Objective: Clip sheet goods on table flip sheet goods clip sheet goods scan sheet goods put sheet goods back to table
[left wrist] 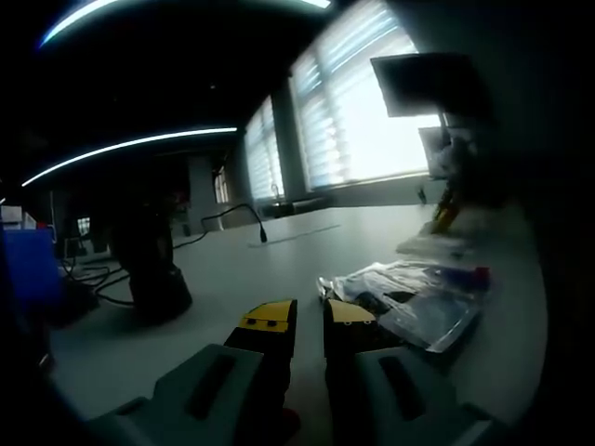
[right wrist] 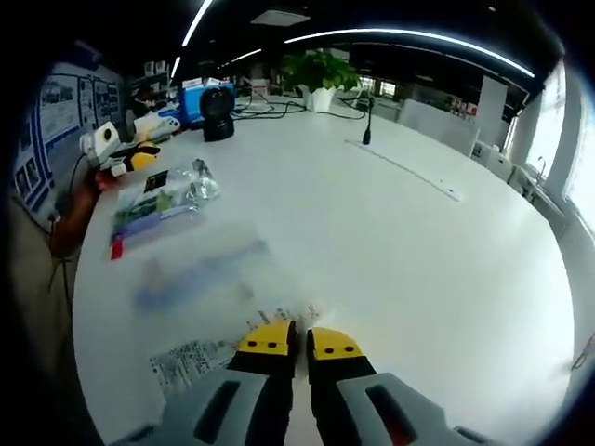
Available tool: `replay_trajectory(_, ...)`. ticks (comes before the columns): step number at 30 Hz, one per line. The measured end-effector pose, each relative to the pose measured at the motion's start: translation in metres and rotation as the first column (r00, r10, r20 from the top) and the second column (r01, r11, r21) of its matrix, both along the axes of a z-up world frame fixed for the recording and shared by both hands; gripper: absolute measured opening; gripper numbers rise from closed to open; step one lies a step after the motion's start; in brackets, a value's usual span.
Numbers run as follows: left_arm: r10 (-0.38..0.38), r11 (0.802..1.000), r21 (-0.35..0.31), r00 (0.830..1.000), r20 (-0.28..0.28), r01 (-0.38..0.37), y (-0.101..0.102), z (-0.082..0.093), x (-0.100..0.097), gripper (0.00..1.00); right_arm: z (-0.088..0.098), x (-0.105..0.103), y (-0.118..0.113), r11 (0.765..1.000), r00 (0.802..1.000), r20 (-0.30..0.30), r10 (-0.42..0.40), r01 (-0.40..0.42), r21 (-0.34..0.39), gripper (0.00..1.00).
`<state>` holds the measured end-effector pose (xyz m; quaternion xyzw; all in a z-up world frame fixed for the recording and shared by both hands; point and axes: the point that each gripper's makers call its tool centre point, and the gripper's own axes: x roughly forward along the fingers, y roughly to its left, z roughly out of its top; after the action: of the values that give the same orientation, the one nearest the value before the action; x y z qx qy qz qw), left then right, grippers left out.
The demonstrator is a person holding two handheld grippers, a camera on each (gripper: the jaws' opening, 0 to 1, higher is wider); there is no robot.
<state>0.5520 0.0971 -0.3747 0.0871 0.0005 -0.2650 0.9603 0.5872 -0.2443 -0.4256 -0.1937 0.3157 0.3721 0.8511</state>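
Sheet goods (right wrist: 279,316) seemingly between right claw (right wrist: 297,342) tips

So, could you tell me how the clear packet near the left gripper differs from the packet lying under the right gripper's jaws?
The clear packet lies just ahead and to one side of the left gripper, apart from the closed jaws; the blurred packet runs under the right gripper, apparently pinched. The clear packet looks crumpled with a red end; the blurred packet looks flat with printed text. Both rest on the white table.
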Motion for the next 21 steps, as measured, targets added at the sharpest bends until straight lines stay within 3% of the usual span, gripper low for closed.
replay_trajectory(4, 0.001, 1.0, 0.003, 1.0, 0.0, -0.001, 0.0, 0.0, 0.0, 0.04, 0.003, 0.0, -0.002, 0.996, 0.998, 0.06, 0.011, -0.005, -0.087, 0.01)
replay_trajectory(8, 0.0, 1.0, 0.004, 1.0, 0.0, 0.0, 0.0, 0.0, 0.0, 0.04, 0.004, 0.004, -0.007, 0.995, 0.998, 0.059, -0.005, 0.011, -0.102, 0.01)
replay_trajectory(14, 0.003, 1.0, 0.009, 1.0, 0.0, -0.003, 0.0, -0.001, 0.001, 0.05, 0.012, 0.003, -0.01, 0.997, 0.998, 0.036, -0.048, 0.051, -0.066, 0.01)
replay_trajectory(21, 0.008, 1.0, 0.01, 1.0, -0.004, -0.008, 0.001, -0.002, 0.002, 0.05, 0.044, 0.002, -0.007, 0.996, 0.995, 0.052, -0.084, 0.083, 0.022, 0.0)
